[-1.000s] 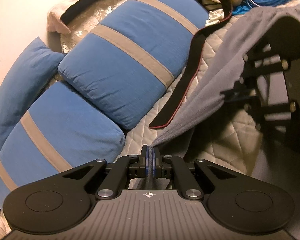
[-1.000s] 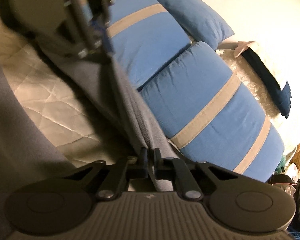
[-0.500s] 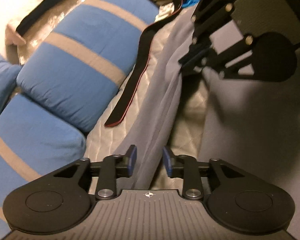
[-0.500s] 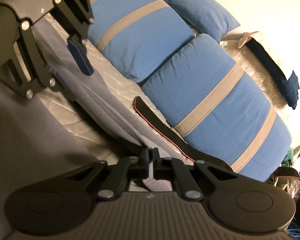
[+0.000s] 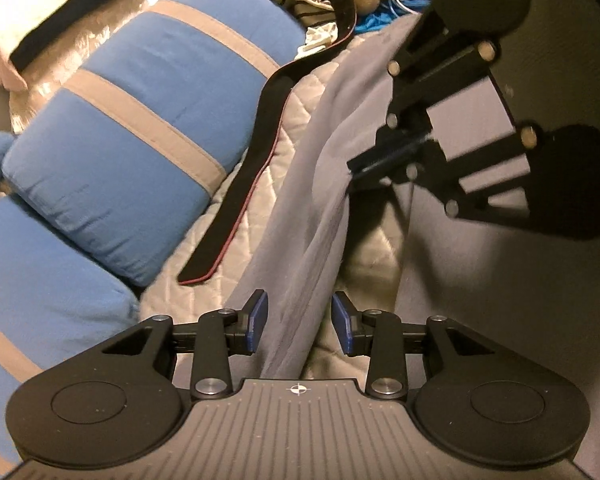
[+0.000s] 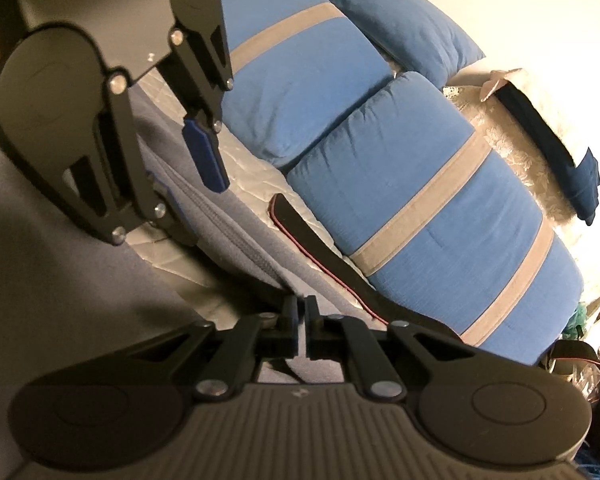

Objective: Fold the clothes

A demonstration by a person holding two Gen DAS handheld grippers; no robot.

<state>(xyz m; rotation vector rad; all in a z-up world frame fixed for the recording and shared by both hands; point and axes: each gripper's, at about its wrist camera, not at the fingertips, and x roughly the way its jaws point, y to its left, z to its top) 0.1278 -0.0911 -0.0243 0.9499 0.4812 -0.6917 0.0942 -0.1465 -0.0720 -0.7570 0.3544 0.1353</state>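
Released since a second ago, left gripper (image 5: pixel 299 322) gapes around grey garment (image 5: pixel 320 184); right gripper (image 6: pixel 300 330) pinches it.

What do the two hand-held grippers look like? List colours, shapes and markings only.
Left hand-held gripper: black linkage arms with silver pivot pins, two round black discs on its base, a grey ribbed deck bearing a small crosshair mark, and blue pads on the fingers. Right hand-held gripper: the same black-and-grey build. No cables, sleeves or hands show.

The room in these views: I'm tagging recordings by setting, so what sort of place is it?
Most likely a bedroom, on a bed: a quilted bedcover, striped blue pillows against a wall, and a grey garment spread out for folding. Household clutter sits behind.
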